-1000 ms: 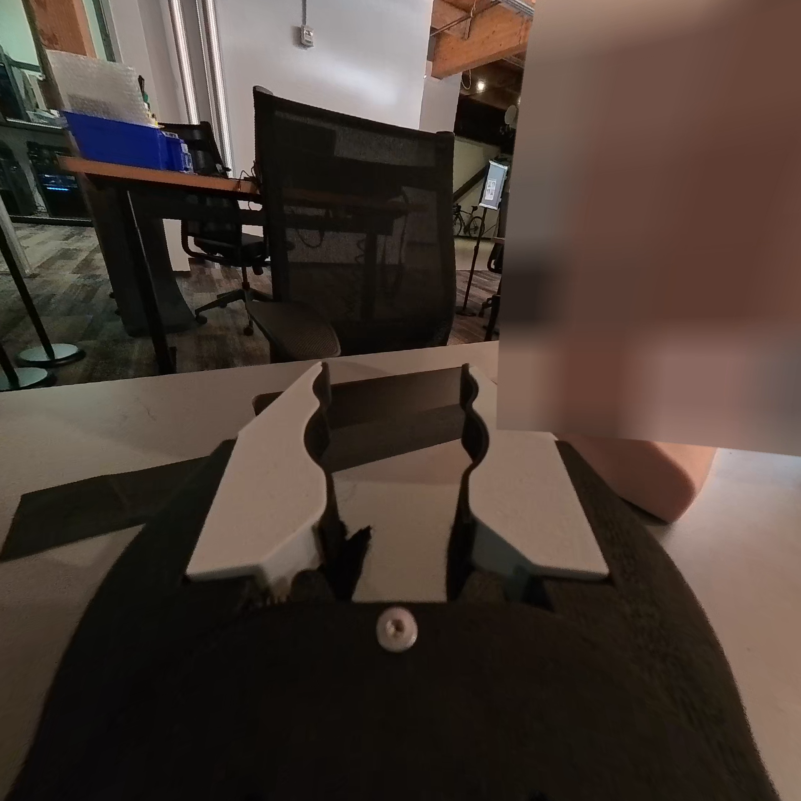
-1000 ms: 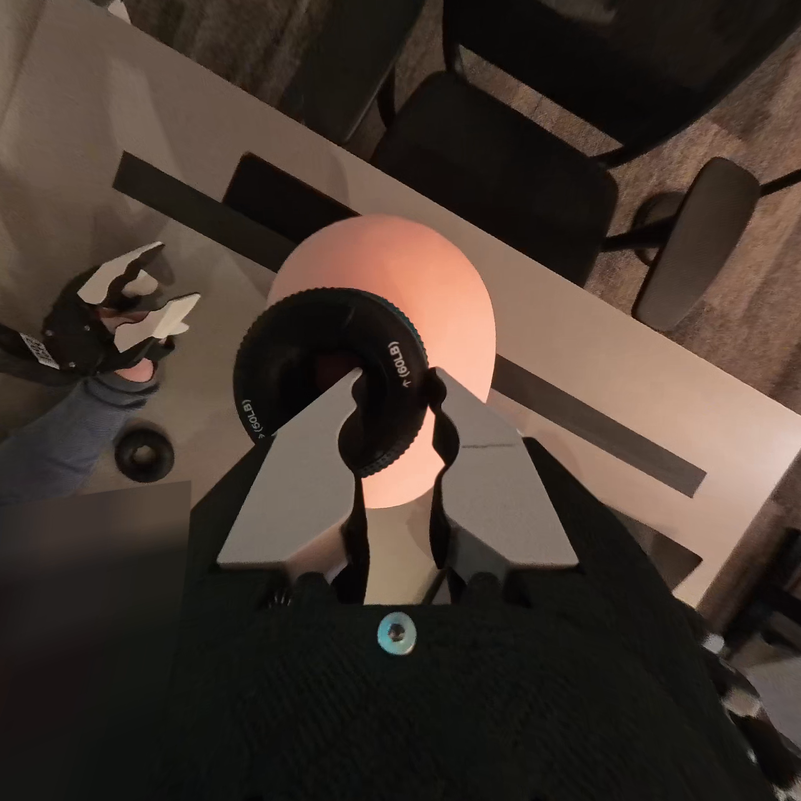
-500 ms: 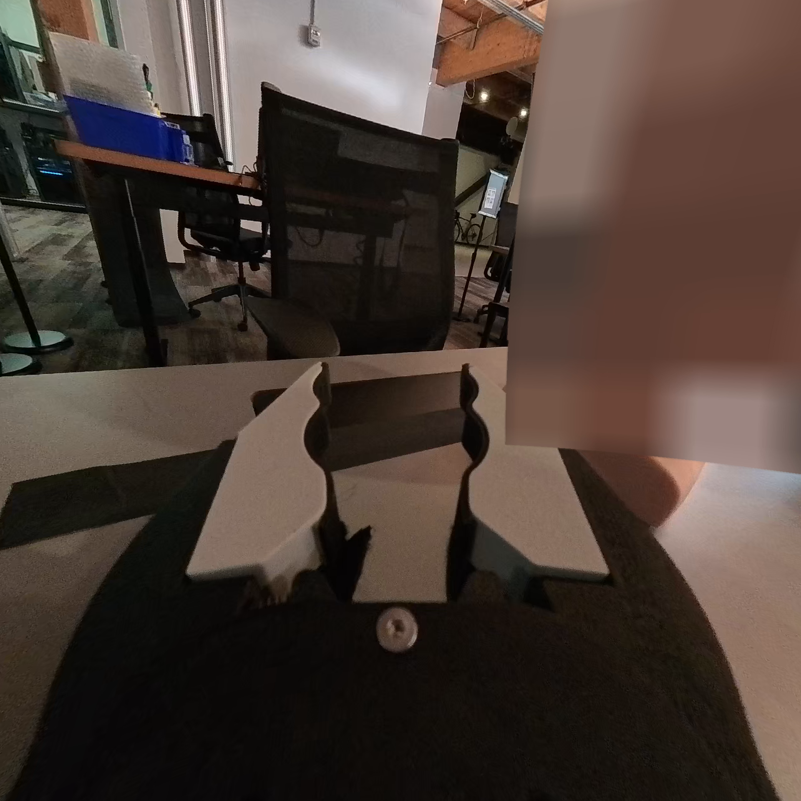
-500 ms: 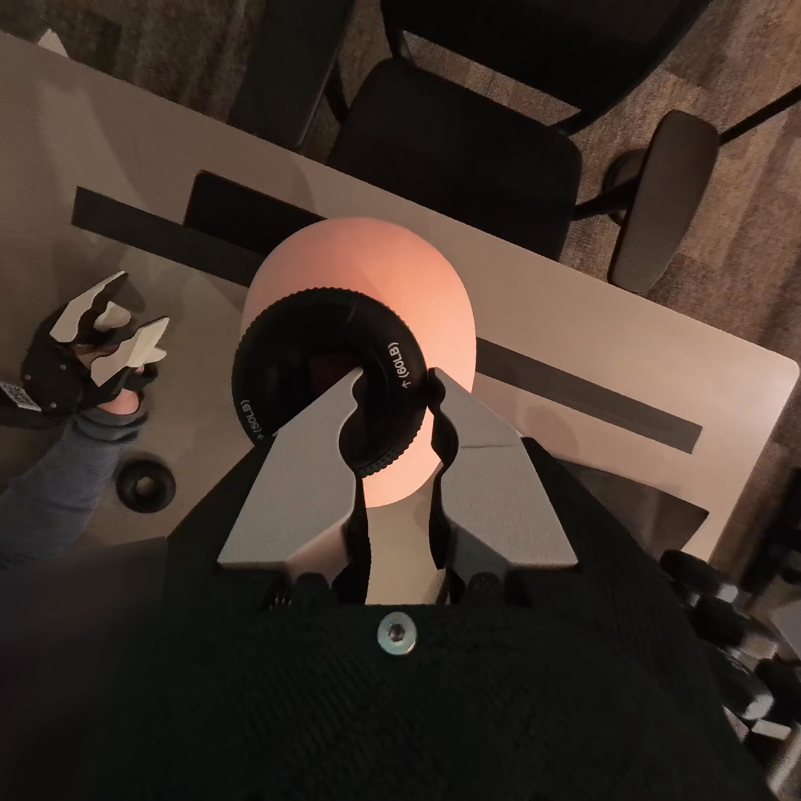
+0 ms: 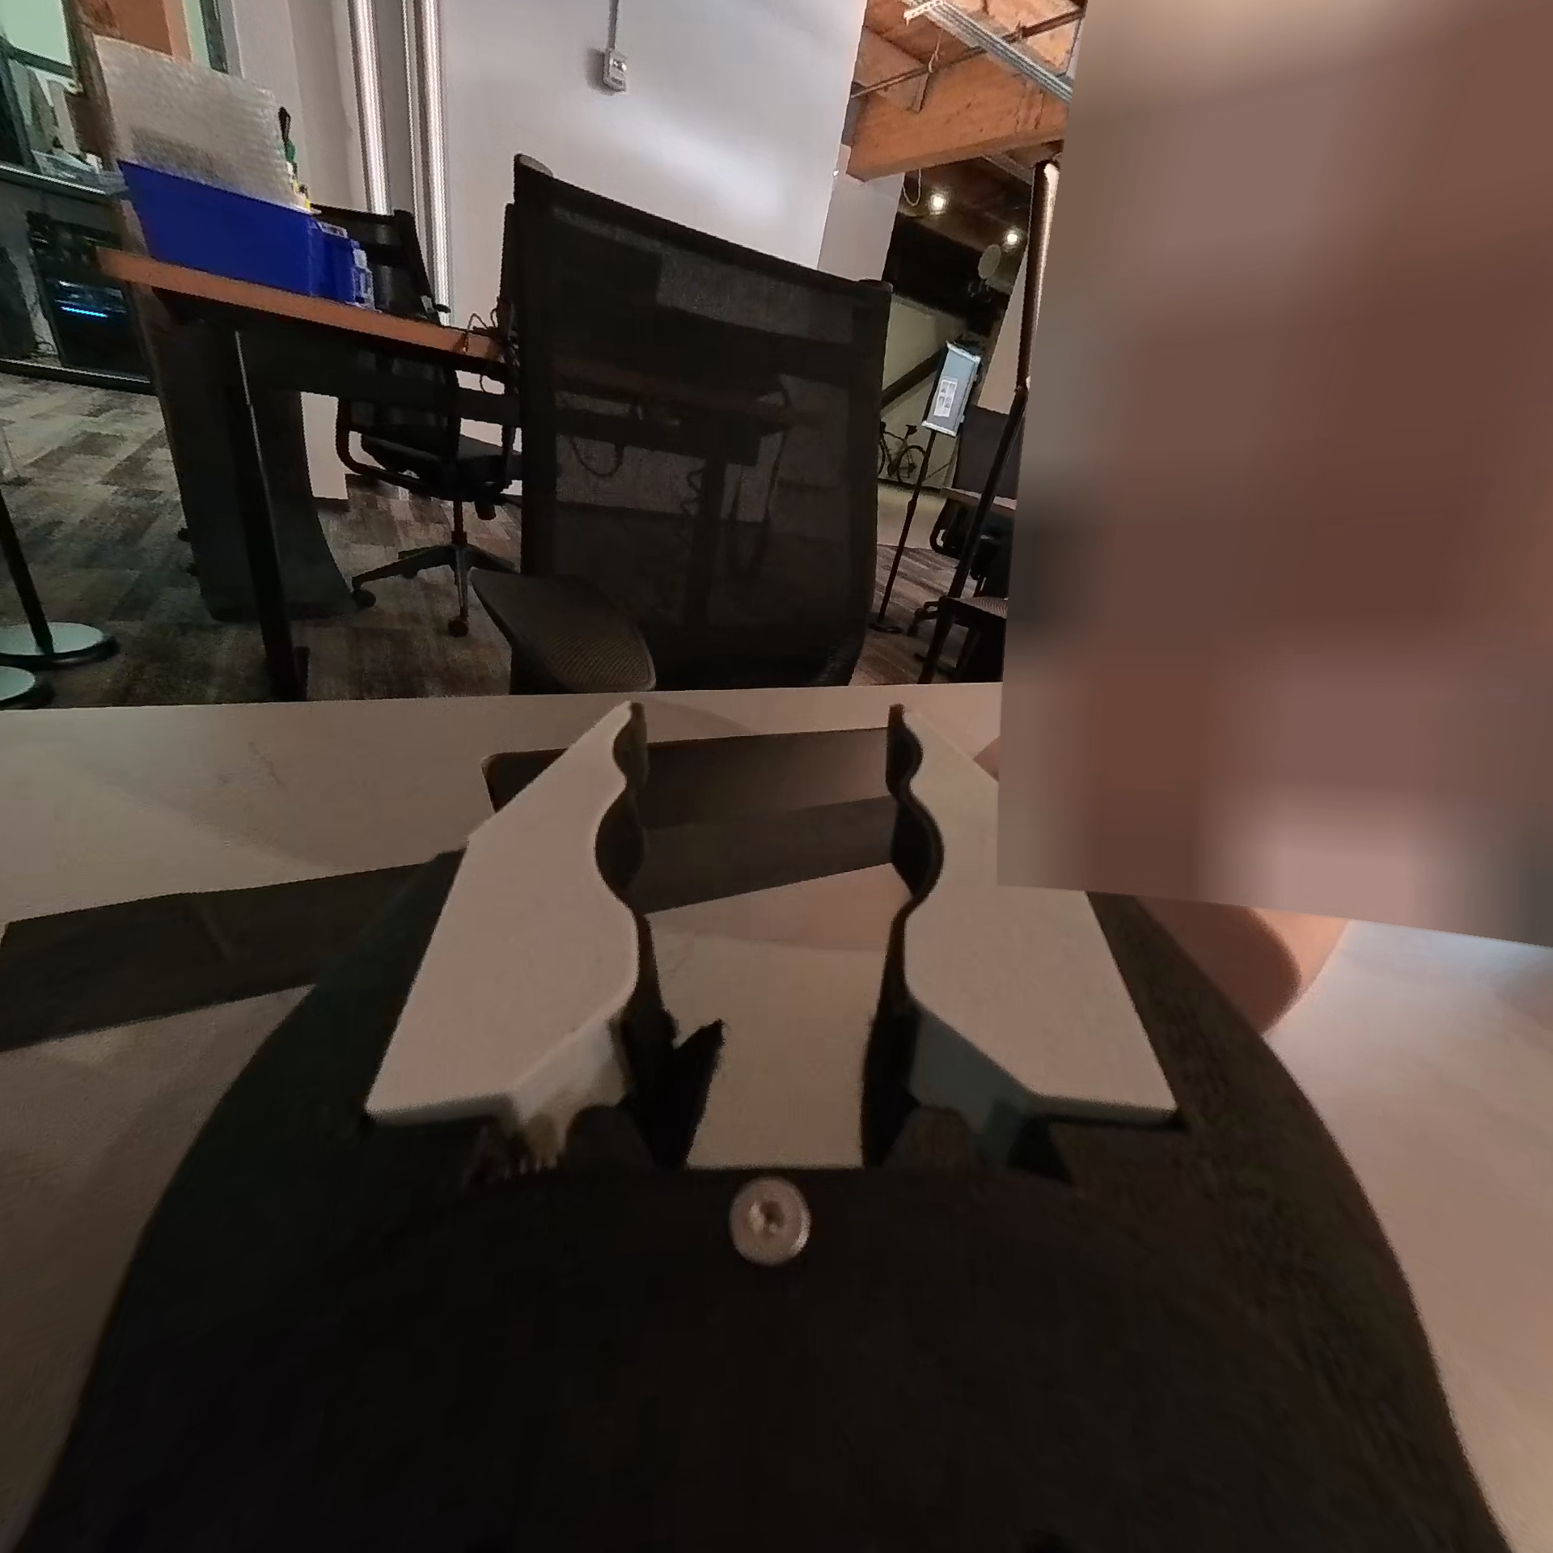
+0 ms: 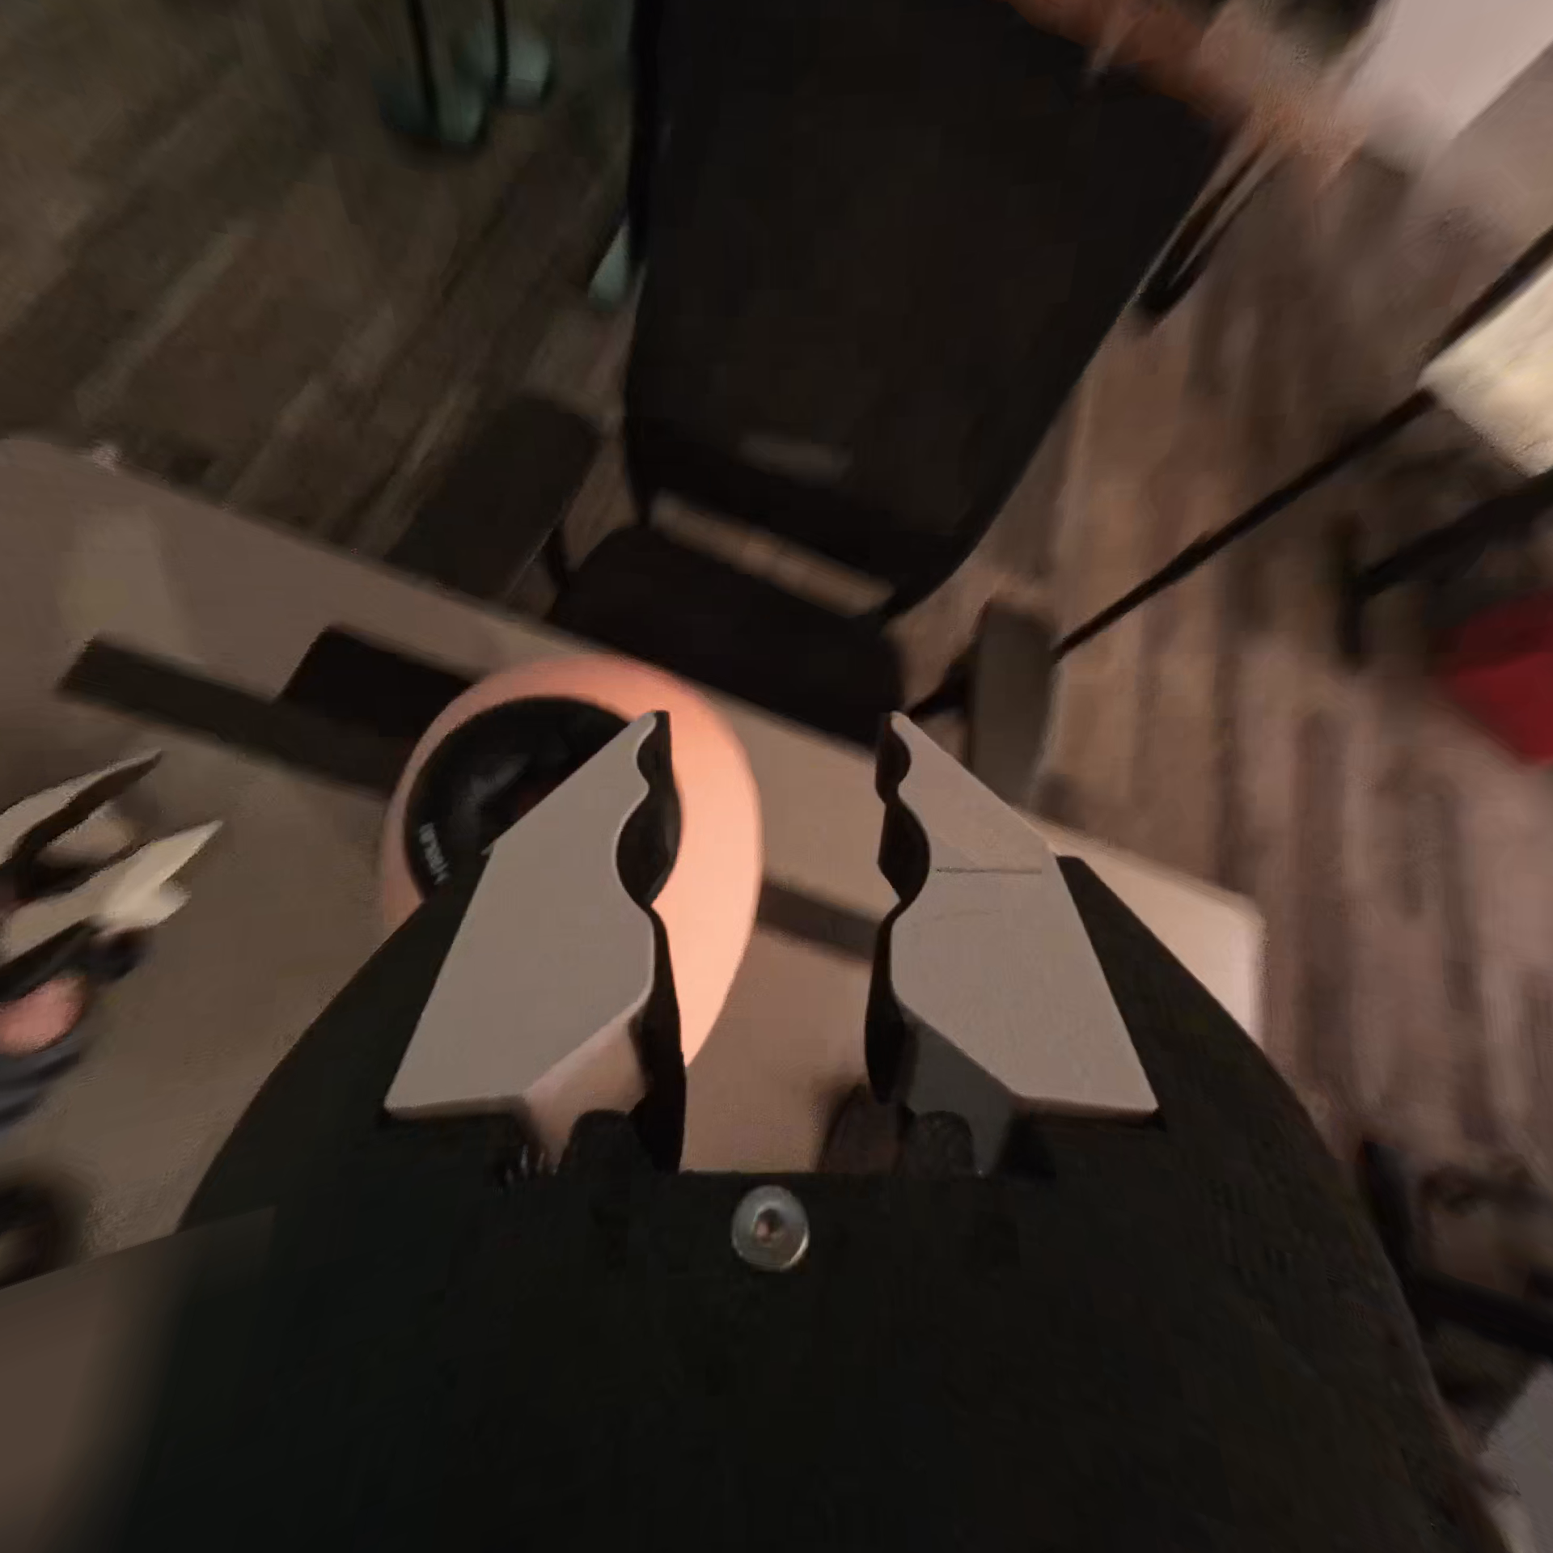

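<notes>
Right gripper (image 6: 773, 731) spread wide, nothing between its fingers; view heavily motion-blurred. It hangs above and to the right of the pink bowl (image 6: 714, 807), high enough that the jaws clear the rim. Black ring (image 6: 504, 781) lies inside the pink bowl, free of either gripper, left finger of the right gripper partly covering it in view. Its light printed marking is too blurred to make out.

Left gripper (image 5: 760, 731) also wide open and empty, held low and level just over the table (image 5: 168, 807), well left of the pink bowl; the right wrist view shows it there, hand behind it, blurred. From its own camera only the bowl's lower edge (image 5: 1269, 966) peeks out at the right, under a masked patch. Its fingers point across the table toward a black mesh chair (image 5: 697, 437) pushed up at the far edge.

Dark tape strip (image 5: 151, 966) runs along the table, passing behind the pink bowl; a dark rectangular patch (image 5: 756, 765) adjoins it on the left gripper's line.
</notes>
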The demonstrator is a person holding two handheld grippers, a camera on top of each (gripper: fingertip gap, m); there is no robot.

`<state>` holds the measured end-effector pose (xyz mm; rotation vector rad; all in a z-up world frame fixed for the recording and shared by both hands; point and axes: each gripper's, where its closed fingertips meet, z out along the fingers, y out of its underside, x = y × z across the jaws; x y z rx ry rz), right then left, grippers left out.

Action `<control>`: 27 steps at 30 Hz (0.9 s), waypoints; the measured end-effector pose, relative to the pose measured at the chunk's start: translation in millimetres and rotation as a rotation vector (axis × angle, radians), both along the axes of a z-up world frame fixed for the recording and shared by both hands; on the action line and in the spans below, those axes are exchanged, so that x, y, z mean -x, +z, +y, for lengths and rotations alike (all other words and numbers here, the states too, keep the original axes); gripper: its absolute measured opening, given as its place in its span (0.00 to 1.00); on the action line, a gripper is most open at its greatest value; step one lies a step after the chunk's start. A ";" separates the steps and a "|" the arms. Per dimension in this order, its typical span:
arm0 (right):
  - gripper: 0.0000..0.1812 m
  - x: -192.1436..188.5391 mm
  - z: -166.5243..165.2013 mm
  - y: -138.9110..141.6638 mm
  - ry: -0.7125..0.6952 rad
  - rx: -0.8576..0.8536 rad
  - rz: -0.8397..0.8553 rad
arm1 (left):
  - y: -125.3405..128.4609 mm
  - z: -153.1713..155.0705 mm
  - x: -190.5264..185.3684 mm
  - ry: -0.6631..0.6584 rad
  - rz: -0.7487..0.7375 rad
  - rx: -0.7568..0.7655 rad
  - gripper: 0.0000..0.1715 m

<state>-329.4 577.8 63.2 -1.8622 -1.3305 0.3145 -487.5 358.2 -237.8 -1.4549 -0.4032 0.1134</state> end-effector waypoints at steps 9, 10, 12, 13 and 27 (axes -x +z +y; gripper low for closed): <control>0.32 -14.6 -237.0 -100.0 0.912 -0.344 0.276 | 2.1 -1.9 1.9 0.000 -0.018 -0.029 0.32; 0.34 -24.1 -271.5 -147.1 1.029 -0.248 0.235 | 2.2 -1.7 1.8 -0.001 -0.017 -0.029 0.32; 0.35 -43.5 -321.9 -240.8 1.186 -0.092 0.120 | 2.3 -1.6 1.4 0.001 -0.013 -0.027 0.32; 0.35 -47.5 -332.6 -283.4 1.203 -0.084 0.054 | 2.2 -1.4 1.1 0.000 -0.010 -0.025 0.32; 0.54 -41.0 -416.5 -408.9 1.513 0.286 -0.074 | 3.9 0.0 -0.7 0.007 0.011 -0.031 0.31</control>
